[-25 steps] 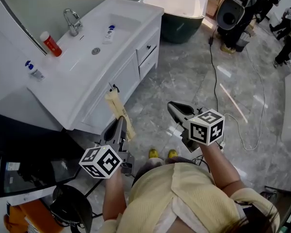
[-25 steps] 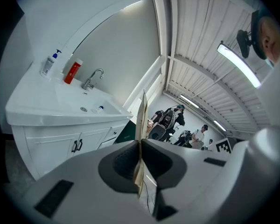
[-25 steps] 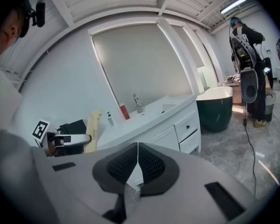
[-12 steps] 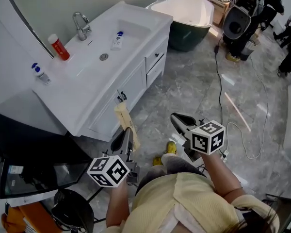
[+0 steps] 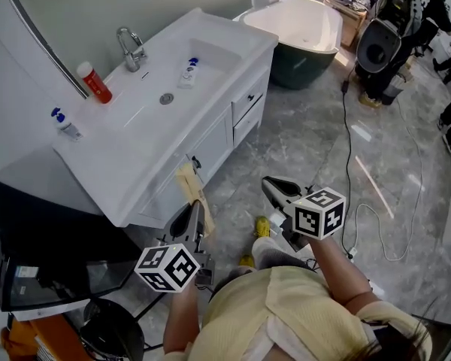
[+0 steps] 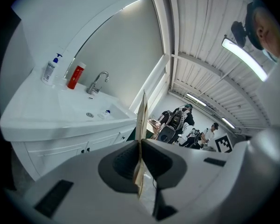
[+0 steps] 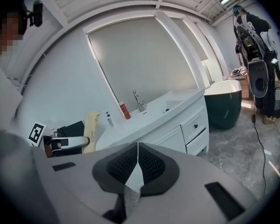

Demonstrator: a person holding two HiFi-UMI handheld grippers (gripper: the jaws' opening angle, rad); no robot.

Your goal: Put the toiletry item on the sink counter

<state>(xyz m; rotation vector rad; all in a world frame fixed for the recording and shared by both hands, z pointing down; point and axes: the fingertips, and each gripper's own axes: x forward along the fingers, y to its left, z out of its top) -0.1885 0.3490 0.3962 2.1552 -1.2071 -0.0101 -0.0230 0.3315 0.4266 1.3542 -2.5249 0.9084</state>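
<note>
My left gripper is shut on a flat beige toiletry packet, which sticks up edge-on from the jaws. It hangs just in front of the white sink counter, below its front edge and near the cabinet doors. In the left gripper view the counter lies ahead to the left. My right gripper is shut with nothing in it, over the floor to the right. From the right gripper view, the packet shows at the left.
On the counter stand a faucet, a red bottle and a blue-capped pump bottle. A small tube lies in the basin. A bathtub, black equipment and floor cables lie right; a black unit left.
The person has stepped nearer the counter, which now lies closer in the head view. The left gripper still holds the packet, and the right stays shut.
</note>
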